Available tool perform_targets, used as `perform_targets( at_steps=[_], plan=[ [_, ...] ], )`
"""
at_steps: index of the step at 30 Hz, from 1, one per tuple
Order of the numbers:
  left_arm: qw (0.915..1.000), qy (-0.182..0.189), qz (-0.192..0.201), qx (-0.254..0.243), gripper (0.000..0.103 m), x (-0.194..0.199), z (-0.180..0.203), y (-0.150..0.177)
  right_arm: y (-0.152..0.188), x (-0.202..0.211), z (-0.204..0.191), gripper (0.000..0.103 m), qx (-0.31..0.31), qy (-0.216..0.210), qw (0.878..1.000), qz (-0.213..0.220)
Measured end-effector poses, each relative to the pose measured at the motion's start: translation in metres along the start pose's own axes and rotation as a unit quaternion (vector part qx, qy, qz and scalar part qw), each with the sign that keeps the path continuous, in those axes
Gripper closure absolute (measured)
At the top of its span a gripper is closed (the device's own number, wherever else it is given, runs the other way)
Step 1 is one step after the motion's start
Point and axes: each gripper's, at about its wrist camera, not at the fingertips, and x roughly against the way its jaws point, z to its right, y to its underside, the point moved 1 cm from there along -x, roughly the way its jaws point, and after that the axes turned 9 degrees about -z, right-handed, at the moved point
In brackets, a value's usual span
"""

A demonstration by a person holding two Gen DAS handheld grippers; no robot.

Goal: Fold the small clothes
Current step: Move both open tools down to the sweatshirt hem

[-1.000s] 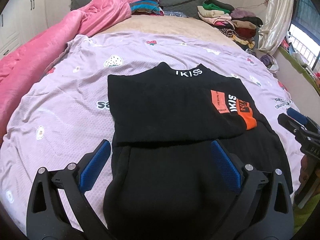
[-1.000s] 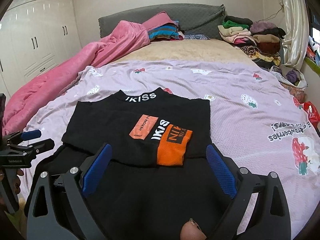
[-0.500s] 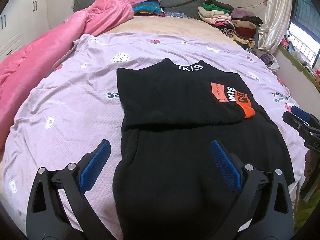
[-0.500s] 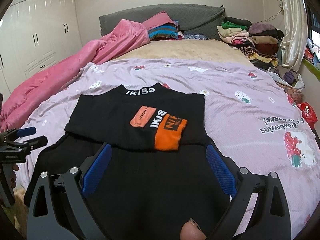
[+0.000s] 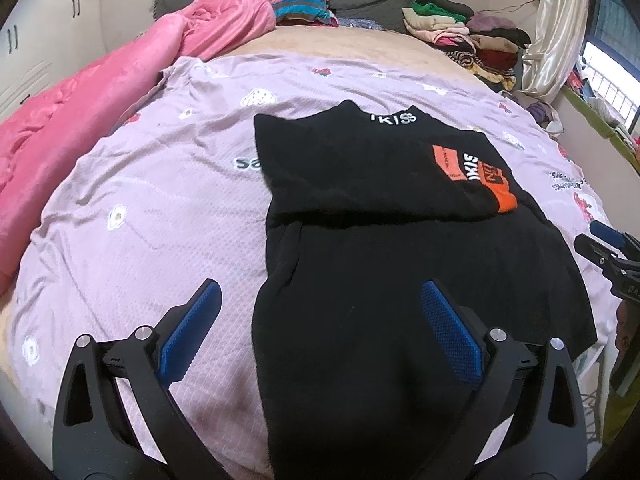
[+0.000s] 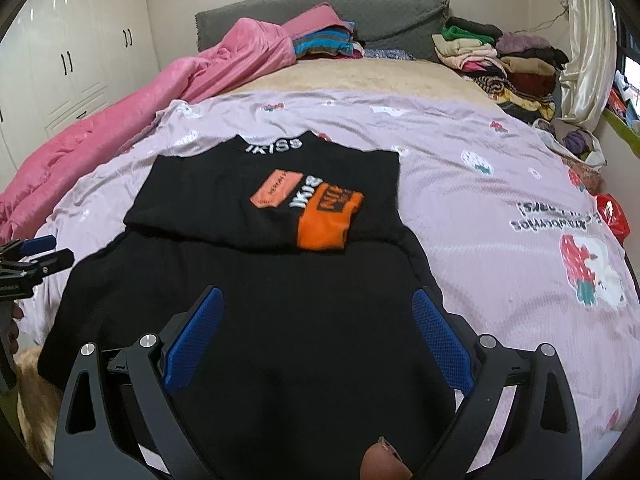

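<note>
A black top (image 5: 380, 264) with a white "IKISS" collar and an orange patch (image 5: 504, 196) lies flat on the lilac bedsheet (image 5: 160, 208), its sleeves folded across the chest. It also shows in the right wrist view (image 6: 260, 280). My left gripper (image 5: 320, 332) is open and empty above the top's lower left hem. My right gripper (image 6: 316, 336) is open and empty above the lower right hem. Each gripper shows at the edge of the other's view: the right one (image 5: 604, 252), the left one (image 6: 32, 260).
A pink quilt (image 5: 80, 112) runs along the bed's left side. Stacks of folded clothes (image 6: 500, 60) sit at the far right by the grey headboard (image 6: 380, 12). White wardrobes (image 6: 80, 52) stand left. A red bag (image 6: 612, 216) lies at the bed's right edge.
Both grippers have pulled back toward the foot of the bed, open and empty throughout. The left one also shifted left, off the top's edge. The top has not moved.
</note>
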Motion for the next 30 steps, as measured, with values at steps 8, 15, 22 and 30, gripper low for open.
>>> perform_targets(
  at_steps=[8, 15, 22, 30],
  plan=[
    [0.9998, 0.005, -0.011, 0.015, 0.01, 0.004, -0.014, 0.02, 0.021, -0.002, 0.015, 0.008, -0.013, 0.008, 1.0, -0.023],
    [0.9988, 0.022, -0.03, 0.033, 0.01, 0.003, -0.03, 0.04, 0.033, 0.0, 0.024, 0.008, -0.02, 0.013, 0.999, -0.03],
    [0.9944, 0.081, -0.046, 0.05, 0.045, 0.004, -0.039, 0.063, 0.036, 0.001, 0.026, 0.008, -0.021, 0.013, 0.999, -0.031],
    [0.9875, 0.123, -0.079, 0.058, 0.059, -0.006, -0.035, 0.084, 0.044, 0.002, 0.027, 0.008, -0.019, 0.015, 0.999, -0.038]
  ],
)
